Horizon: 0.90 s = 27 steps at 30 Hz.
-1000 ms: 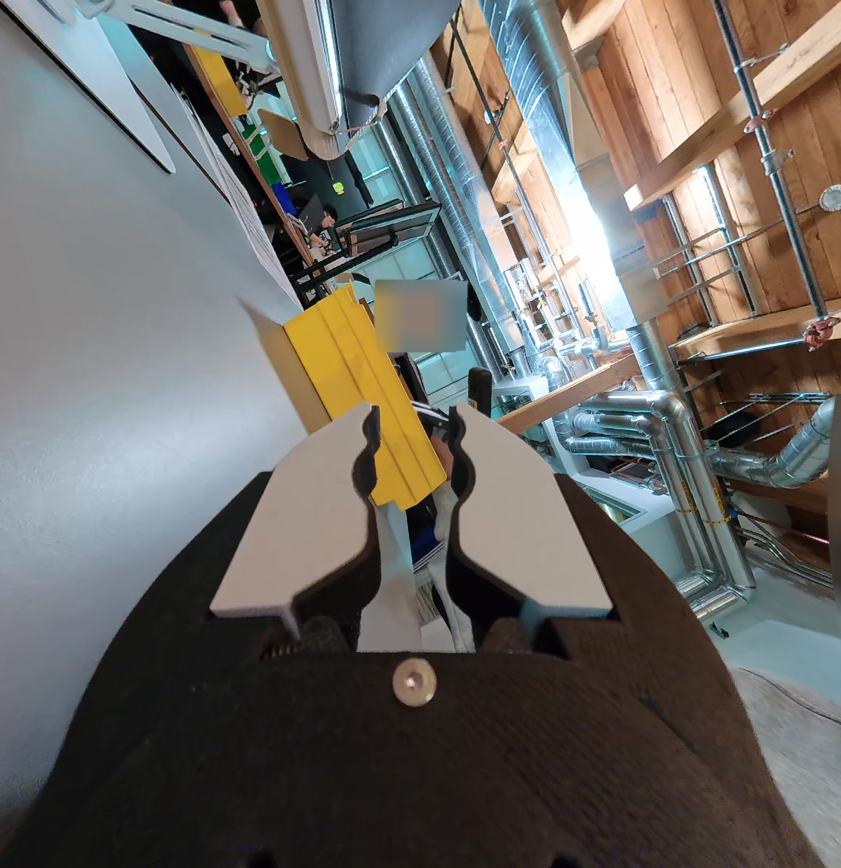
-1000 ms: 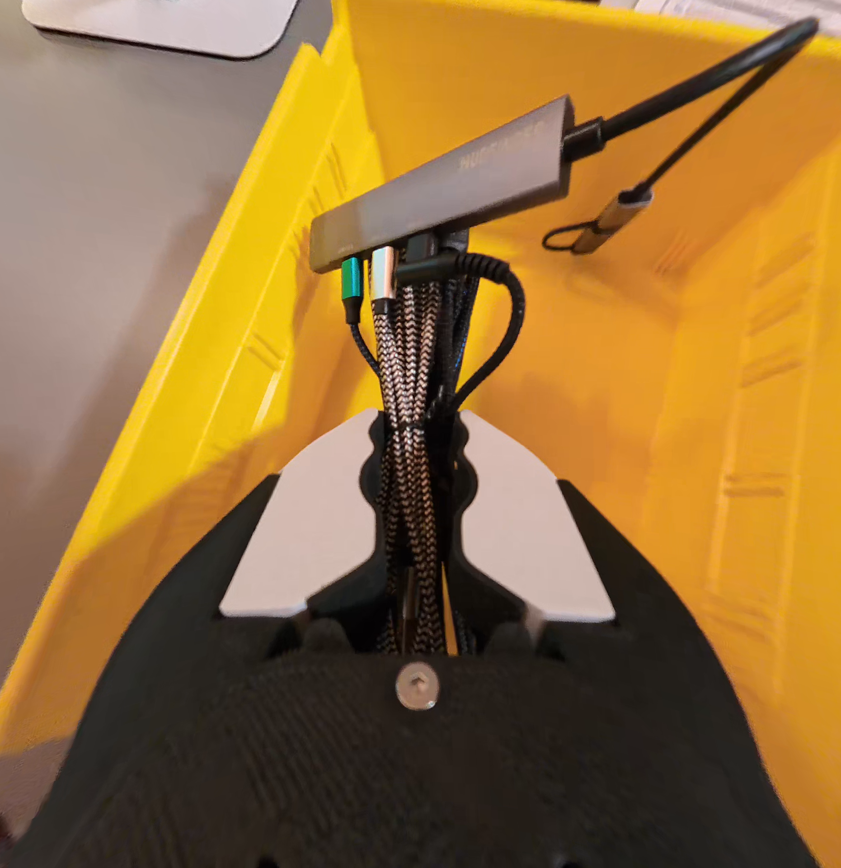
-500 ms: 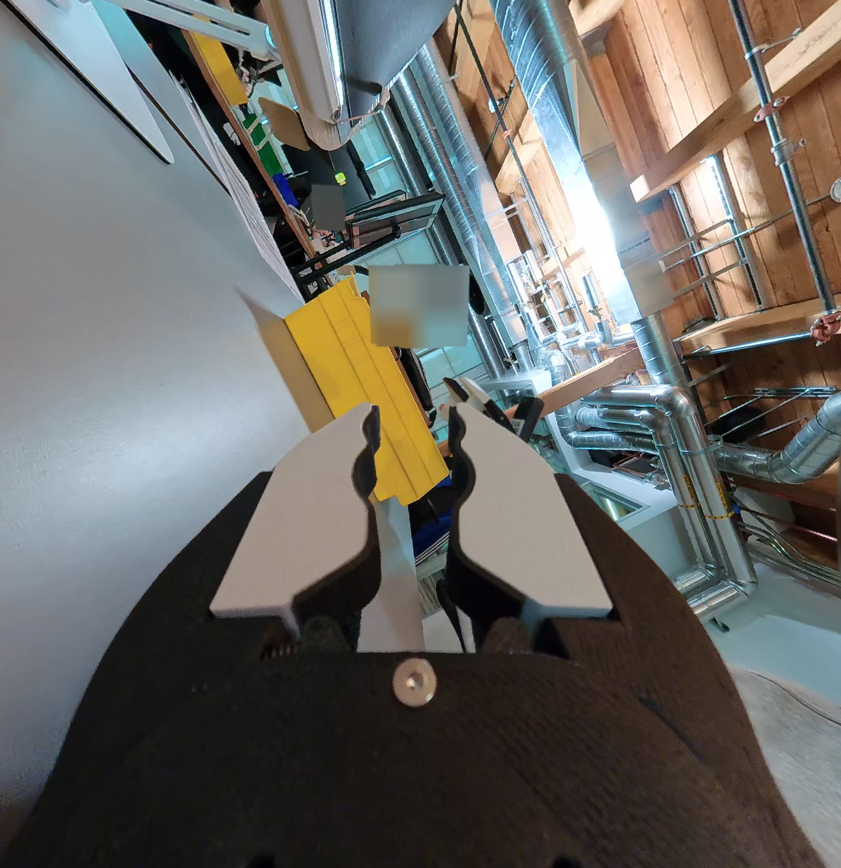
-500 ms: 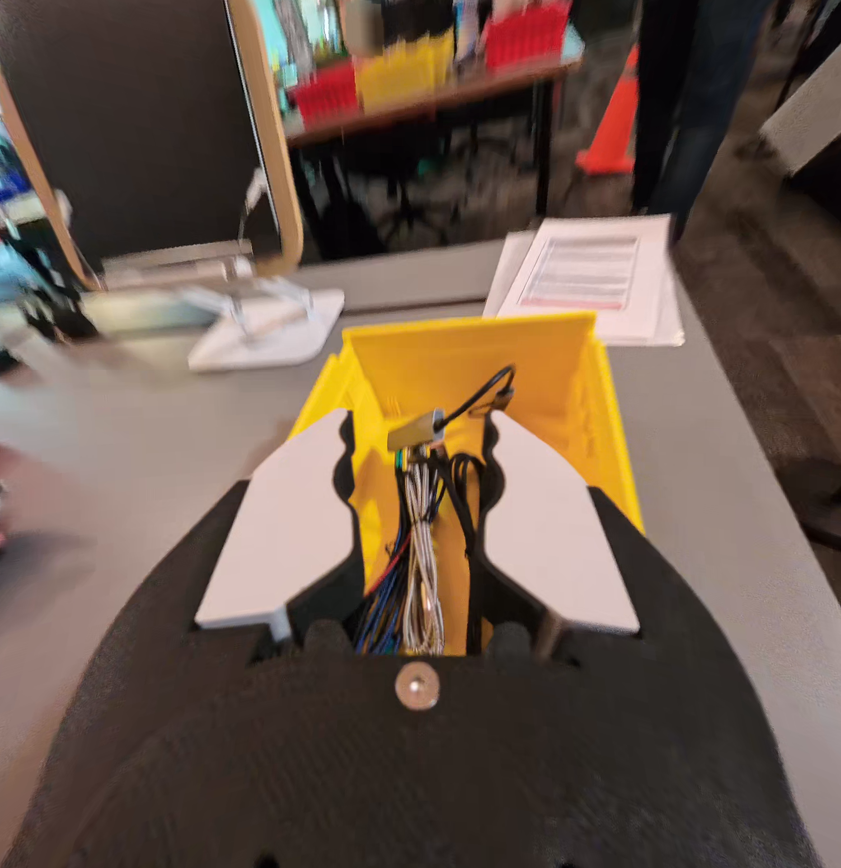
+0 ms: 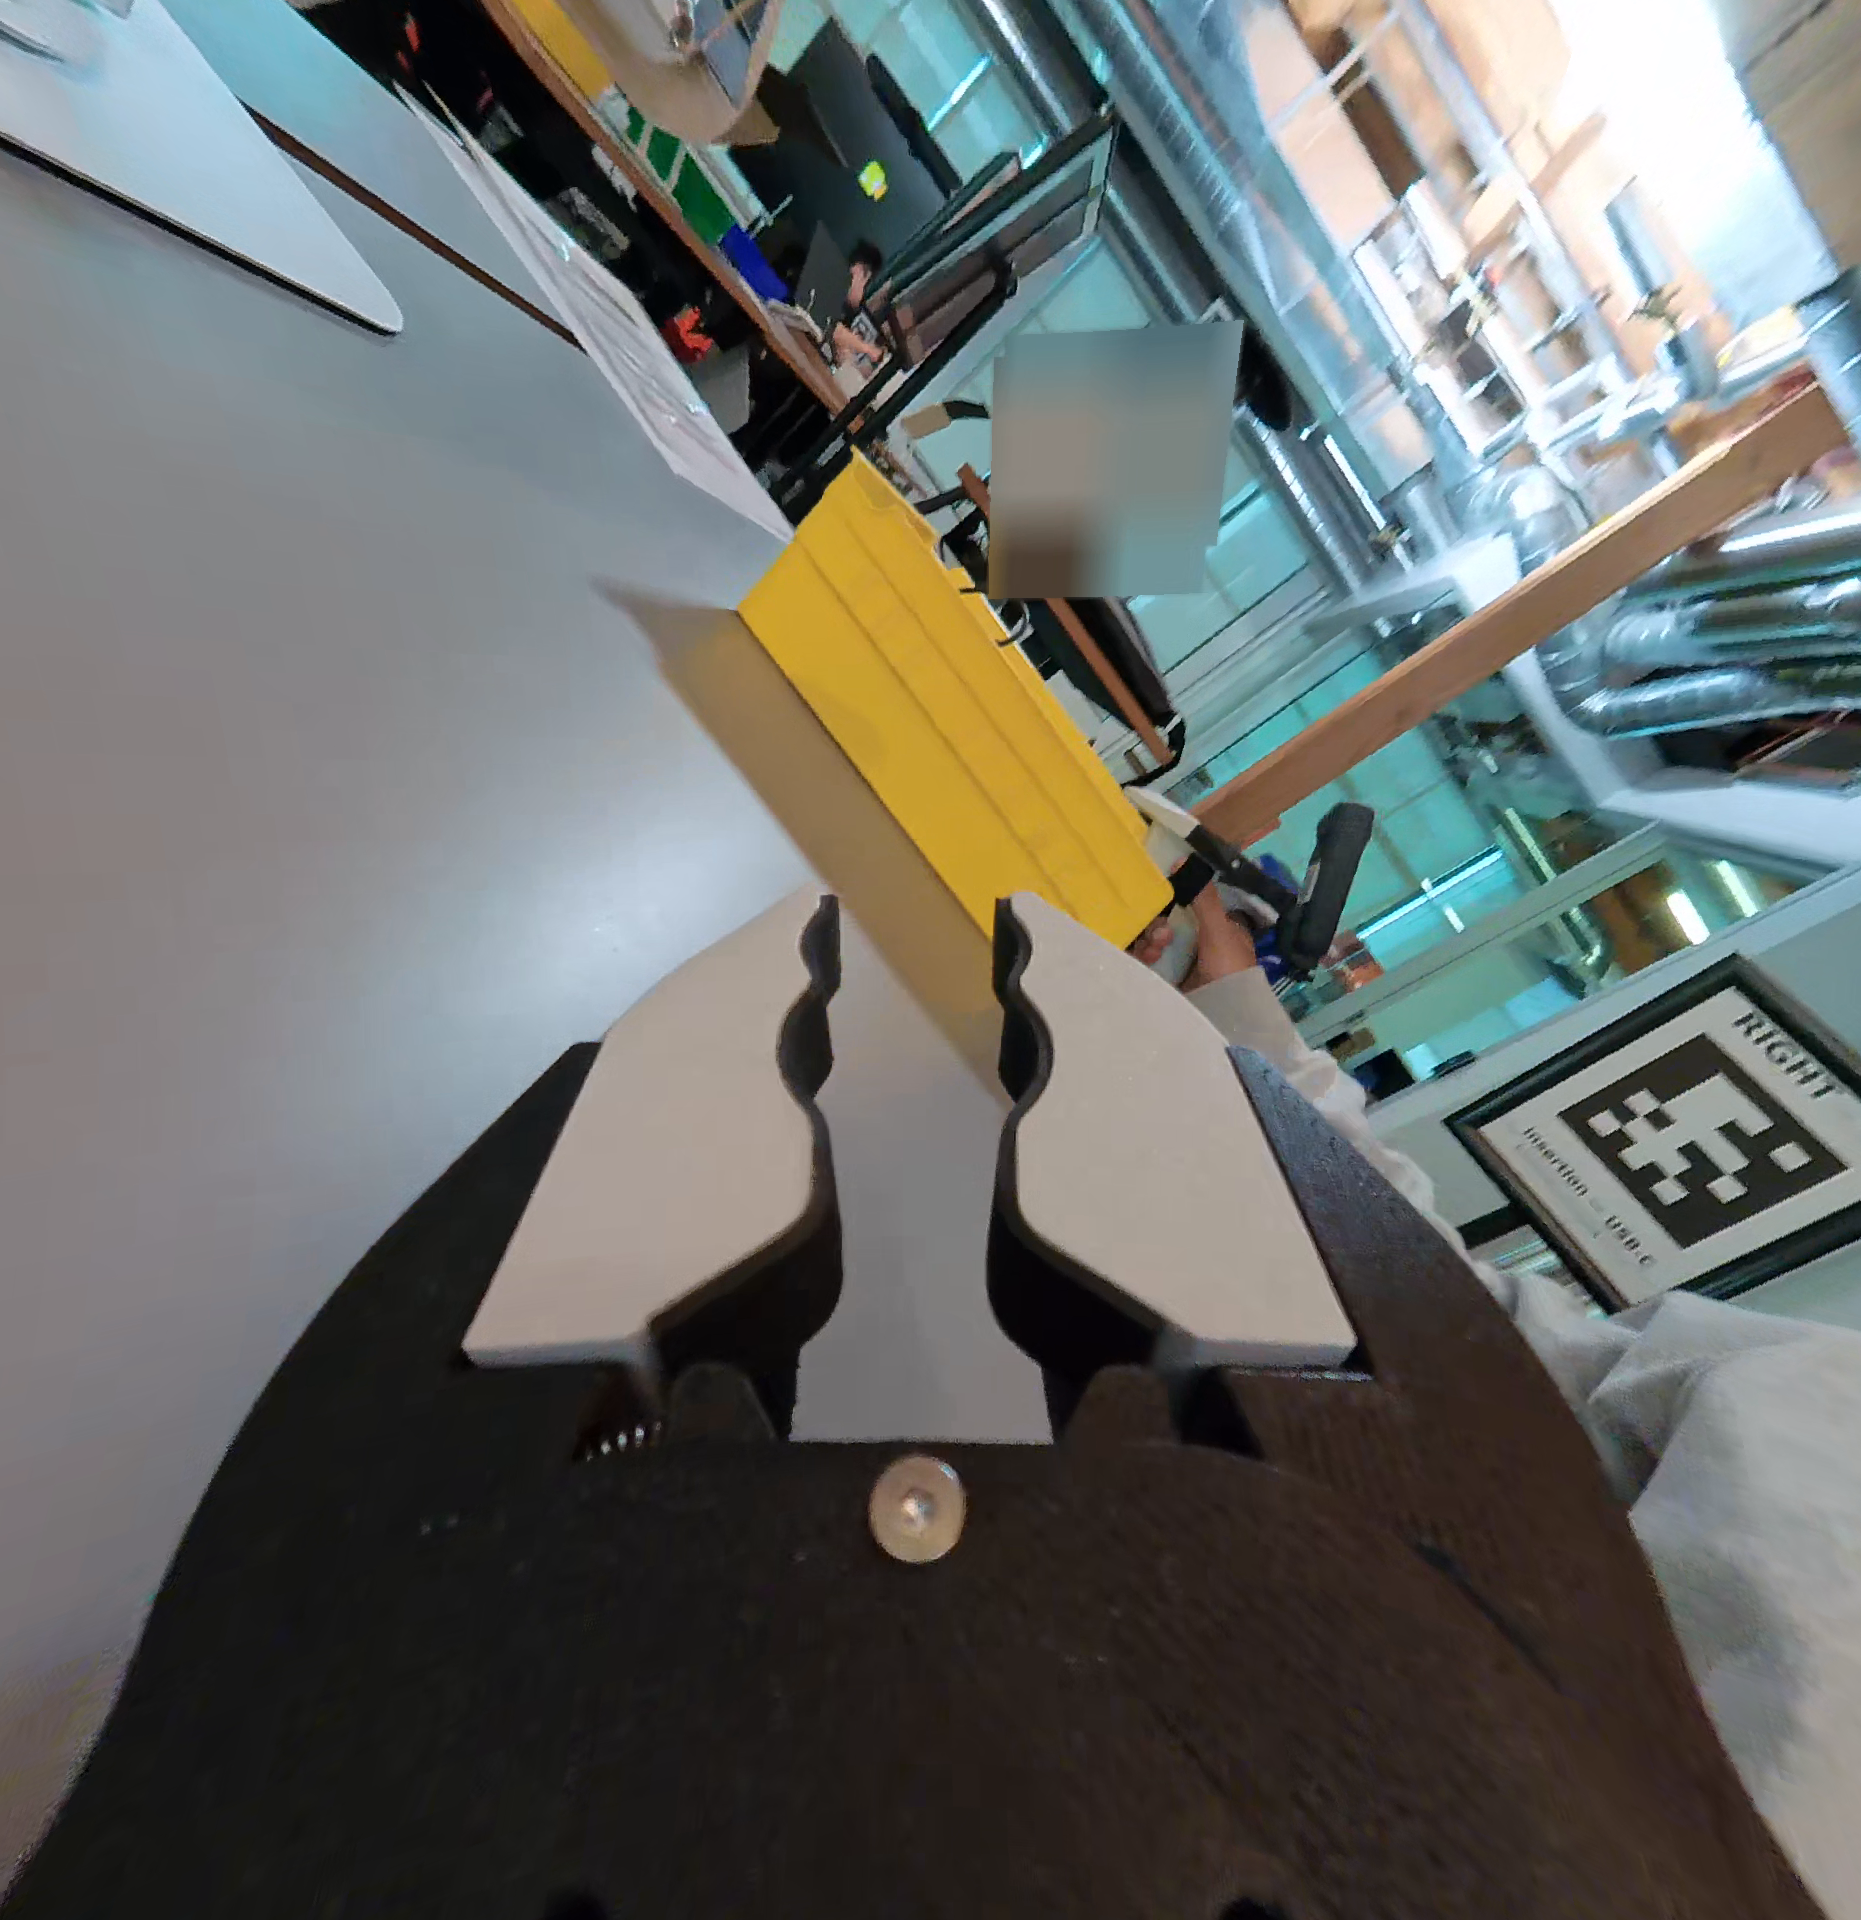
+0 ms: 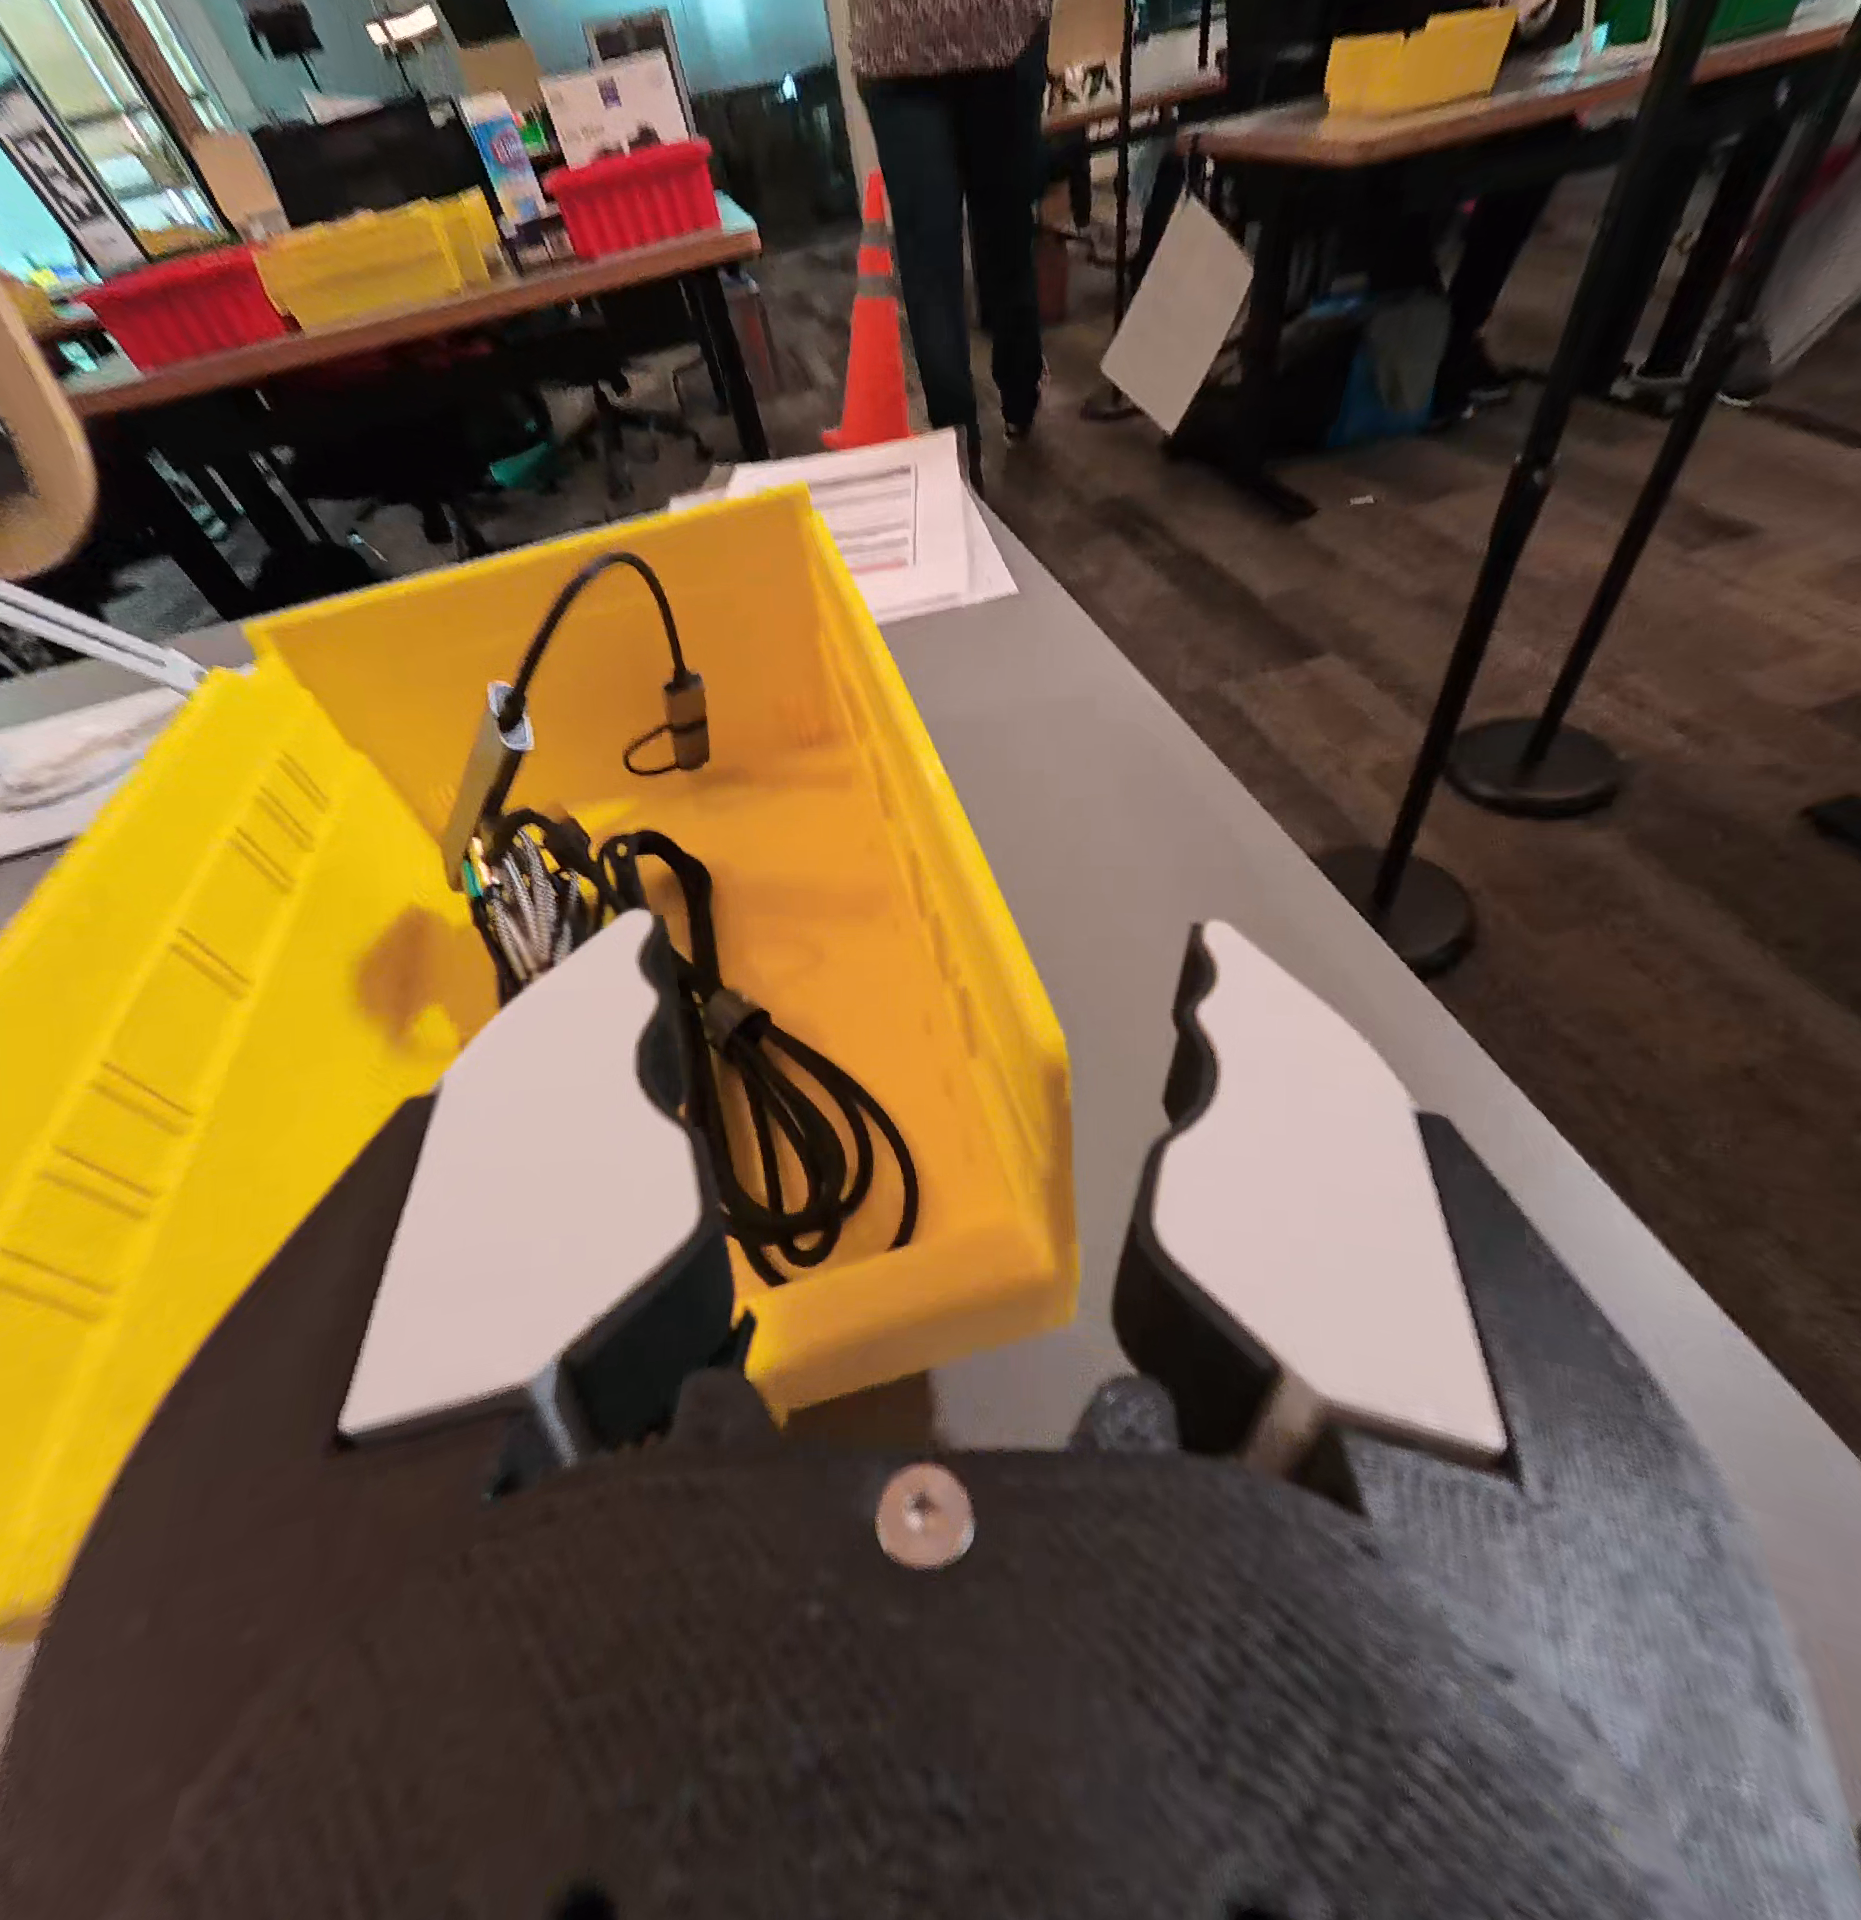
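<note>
A yellow bin (image 6: 178, 987) stands on the grey table (image 6: 1165, 831). In it lie a grey USB hub (image 6: 479, 769) with several plugged-in braided cables (image 6: 531, 904), a coiled black cable (image 6: 801, 1122), and the hub's own lead and plug (image 6: 687, 717). My right gripper (image 6: 926, 935) is wide open and empty, above the bin's near right corner. My left gripper (image 5: 910, 914) is tilted sideways low over the table, its jaws a little apart with nothing between them. It points at the bin's outer side (image 5: 957, 748). A hand (image 5: 1217, 945) shows beyond the bin.
Papers (image 6: 884, 520) lie past the bin at the table's far edge. A white flat base (image 5: 178, 177) sits on the table at the left. Black post bases (image 6: 1425, 904), an orange cone (image 6: 874, 312) and a standing person (image 6: 957, 208) are on the floor to the right. About 50 cm separates my left fingertips from my right.
My right gripper let go of the cable bundle, opened wide and pulled back up out of the bin. The hub and cables now lie in the bin. My left gripper tilted slightly.
</note>
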Tool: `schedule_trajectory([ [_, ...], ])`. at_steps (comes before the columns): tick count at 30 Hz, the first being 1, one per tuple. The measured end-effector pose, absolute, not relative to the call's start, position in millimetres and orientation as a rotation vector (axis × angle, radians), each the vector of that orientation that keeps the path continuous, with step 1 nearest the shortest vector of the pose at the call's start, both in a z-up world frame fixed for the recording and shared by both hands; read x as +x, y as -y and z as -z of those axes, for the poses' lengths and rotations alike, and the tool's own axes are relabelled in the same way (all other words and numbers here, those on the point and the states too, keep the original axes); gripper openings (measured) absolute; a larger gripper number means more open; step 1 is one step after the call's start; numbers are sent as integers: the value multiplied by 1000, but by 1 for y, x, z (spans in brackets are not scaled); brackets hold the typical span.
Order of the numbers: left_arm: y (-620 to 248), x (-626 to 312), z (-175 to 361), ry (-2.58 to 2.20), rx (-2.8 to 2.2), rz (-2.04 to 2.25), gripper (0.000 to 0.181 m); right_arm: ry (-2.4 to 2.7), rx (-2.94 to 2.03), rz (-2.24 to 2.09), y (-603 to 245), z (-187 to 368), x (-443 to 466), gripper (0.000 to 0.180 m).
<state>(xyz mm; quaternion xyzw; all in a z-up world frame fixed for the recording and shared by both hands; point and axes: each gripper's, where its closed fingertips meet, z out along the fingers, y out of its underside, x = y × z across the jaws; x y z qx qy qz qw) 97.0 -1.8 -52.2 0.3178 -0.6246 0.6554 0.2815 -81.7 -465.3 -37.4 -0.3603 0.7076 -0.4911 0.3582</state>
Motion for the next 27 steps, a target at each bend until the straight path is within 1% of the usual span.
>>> schedule_trajectory([
  [5, 8, 90, 59, 1782, 830, -1734, 29, -1882, -994, 1175, 470, 60, -77, 93],
  [8, 8, 88, 60, 1819, 834, -1735, 28, -1877, -1035, 1165, 471, 63, -75, 92],
  [9, 8, 88, 61, 1835, 837, -1739, 28, -1875, -1048, 1170, 472, 63, -75, 90],
  [13, 3, 92, 59, 1900, 854, -1787, 25, -1833, -1037, 1213, 484, 53, -81, 72],
  [17, 0, 94, 59, 1907, 864, -1792, 24, -1819, -964, 1183, 494, 50, -87, 71],
  [23, 0, 99, 64, 1859, 889, -1767, 24, -1815, -982, 1345, 499, 36, -95, 64],
  [27, 2, 99, 65, 1853, 890, -1754, 24, -1828, -1003, 1326, 497, 41, -94, 63],
])
